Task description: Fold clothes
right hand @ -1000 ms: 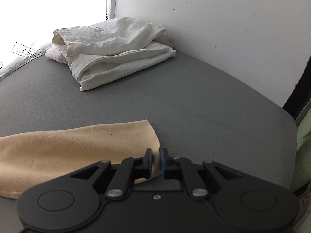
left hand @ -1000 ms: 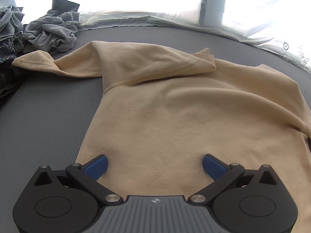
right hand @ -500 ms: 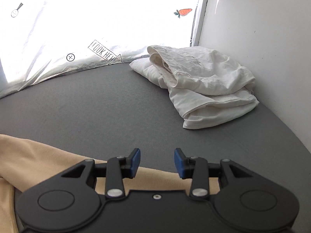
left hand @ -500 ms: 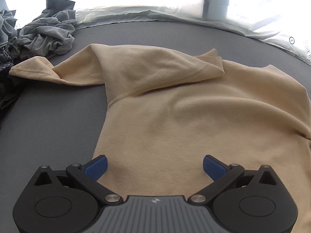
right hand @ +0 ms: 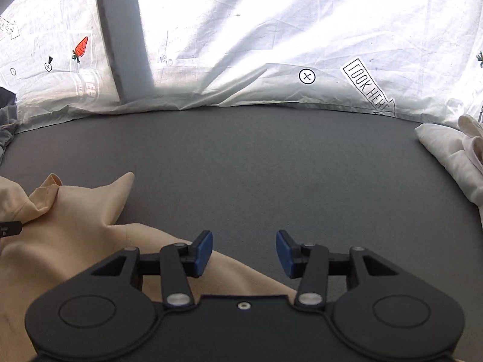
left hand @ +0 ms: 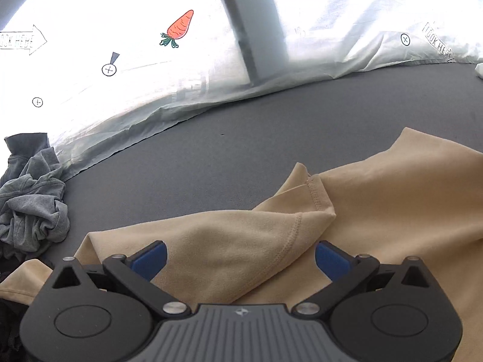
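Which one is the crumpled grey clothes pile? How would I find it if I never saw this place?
Start at the big dark grey table with the bright white sheet hanging behind it. Follow the table's far edge to the left, past the flat tan shirt. The grey clothes pile sits there, scrunched into a wrinkly lump, while the tan shirt lies spread out.

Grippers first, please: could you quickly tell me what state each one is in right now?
Left gripper: open, over the beige fleece top, holding nothing.
Right gripper: open, holding nothing.
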`<state>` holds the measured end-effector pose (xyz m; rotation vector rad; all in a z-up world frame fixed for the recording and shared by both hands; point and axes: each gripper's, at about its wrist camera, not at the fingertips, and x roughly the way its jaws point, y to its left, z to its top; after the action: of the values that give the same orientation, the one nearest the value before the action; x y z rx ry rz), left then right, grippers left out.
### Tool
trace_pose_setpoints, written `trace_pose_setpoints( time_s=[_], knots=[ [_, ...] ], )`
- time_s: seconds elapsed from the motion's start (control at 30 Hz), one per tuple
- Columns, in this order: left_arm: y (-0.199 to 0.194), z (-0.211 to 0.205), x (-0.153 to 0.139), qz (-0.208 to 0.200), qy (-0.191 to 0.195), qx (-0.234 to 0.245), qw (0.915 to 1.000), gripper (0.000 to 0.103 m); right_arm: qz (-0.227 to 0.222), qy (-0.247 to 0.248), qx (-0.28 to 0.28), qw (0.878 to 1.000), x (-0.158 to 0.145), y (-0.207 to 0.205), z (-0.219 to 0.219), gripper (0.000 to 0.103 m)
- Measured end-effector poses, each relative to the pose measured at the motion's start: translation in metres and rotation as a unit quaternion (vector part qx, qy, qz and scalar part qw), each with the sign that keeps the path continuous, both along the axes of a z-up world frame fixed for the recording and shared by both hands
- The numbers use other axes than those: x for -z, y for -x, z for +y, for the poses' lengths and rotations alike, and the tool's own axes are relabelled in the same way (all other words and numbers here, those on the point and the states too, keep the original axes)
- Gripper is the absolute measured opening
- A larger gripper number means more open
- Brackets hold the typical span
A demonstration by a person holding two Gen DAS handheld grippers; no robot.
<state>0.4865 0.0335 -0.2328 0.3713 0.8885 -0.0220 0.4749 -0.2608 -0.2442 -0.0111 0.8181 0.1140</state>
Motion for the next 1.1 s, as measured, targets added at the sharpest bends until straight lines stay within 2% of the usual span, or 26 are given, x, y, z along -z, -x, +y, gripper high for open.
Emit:
trace_pose_setpoints(
  time_s=[0.13, 0.2, 0.27, 0.33, 0.37, 0.4, 0.43, 0.47, 0.5, 0.53, 0.57, 0.63, 0.8, 0.83, 0.97, 1.0, 1.03, 1.07, 1.1],
  knots=[
    [-0.008, -0.007, 0.001, 0.007, 0.025, 0.056, 0.9981, 0.103, 0.011, 0.012, -0.056, 0.998, 0.008, 0.002, 0.021, 0.051],
    [-0.009, -0.012, 0.006, 0.011, 0.015, 0.071, 0.9973, 0.102, 0.03, 0.013, -0.063, 0.997, 0.016, 0.005, 0.024, 0.052],
    [-0.008, -0.015, 0.011, 0.014, 0.004, 0.08, 0.9967, 0.101, 0.022, 0.01, -0.063, 0.998, 0.02, 0.012, 0.021, 0.054],
    [-0.006, -0.014, 0.015, 0.018, 0.007, 0.076, 0.9969, 0.092, 0.019, 0.015, -0.074, 0.997, 0.02, 0.017, 0.02, 0.053],
    [-0.006, -0.009, 0.015, 0.019, 0.03, 0.061, 0.9975, 0.091, 0.018, 0.017, -0.083, 0.996, 0.02, 0.019, 0.021, 0.048],
    [-0.006, -0.003, 0.014, 0.021, 0.054, 0.046, 0.9972, 0.084, 0.015, 0.017, -0.096, 0.995, 0.02, 0.022, 0.022, 0.035],
    [-0.007, 0.002, 0.014, 0.022, 0.076, 0.03, 0.9964, 0.074, 0.012, 0.016, -0.111, 0.994, 0.019, 0.024, 0.023, 0.024],
    [-0.006, 0.008, 0.013, 0.018, 0.091, 0.008, 0.9956, 0.068, 0.01, 0.021, -0.12, 0.993, 0.019, 0.026, 0.026, 0.006],
    [-0.005, 0.014, 0.012, 0.015, 0.106, -0.014, 0.9941, 0.054, 0.007, 0.031, -0.122, 0.992, 0.018, 0.028, 0.028, 0.002],
    [-0.005, 0.02, 0.01, 0.011, 0.121, -0.036, 0.992, 0.046, 0.002, 0.041, -0.12, 0.992, 0.017, 0.03, 0.029, 0.001],
    [-0.004, 0.026, 0.009, 0.007, 0.136, -0.058, 0.989, 0.043, -0.005, 0.05, -0.113, 0.992, 0.015, 0.033, 0.029, 0.0],
    [-0.003, 0.038, 0.008, 0.005, 0.163, -0.092, 0.9823, 0.031, -0.007, 0.042, -0.096, 0.994, 0.011, 0.035, 0.025, 0.0],
    [0.001, 0.061, 0.011, 0.002, 0.198, -0.147, 0.969, 0.027, -0.009, 0.041, -0.091, 0.995, 0.006, 0.035, 0.017, 0.001],
    [0.002, 0.068, 0.01, 0.002, 0.219, -0.165, 0.9617, 0.027, -0.008, 0.039, -0.092, 0.995, 0.005, 0.034, 0.017, 0.001],
    [0.008, 0.093, 0.011, -0.009, 0.309, -0.242, 0.9195, 0.027, -0.005, 0.029, -0.091, 0.995, 0.005, 0.026, 0.017, 0.008],
    [0.009, 0.095, 0.011, -0.011, 0.318, -0.25, 0.9147, 0.028, -0.006, 0.024, -0.096, 0.995, 0.005, 0.024, 0.019, 0.015],
    [0.009, 0.097, 0.011, -0.012, 0.324, -0.255, 0.9107, 0.028, -0.007, 0.021, -0.103, 0.994, 0.006, 0.022, 0.021, 0.02],
    [0.008, 0.096, 0.01, -0.012, 0.32, -0.253, 0.913, 0.028, -0.006, 0.021, -0.115, 0.993, 0.006, 0.019, 0.024, 0.027],
    [0.007, 0.093, 0.009, -0.012, 0.311, -0.248, 0.9175, 0.028, -0.005, 0.025, -0.125, 0.992, 0.007, 0.016, 0.028, 0.029]
  ],
)
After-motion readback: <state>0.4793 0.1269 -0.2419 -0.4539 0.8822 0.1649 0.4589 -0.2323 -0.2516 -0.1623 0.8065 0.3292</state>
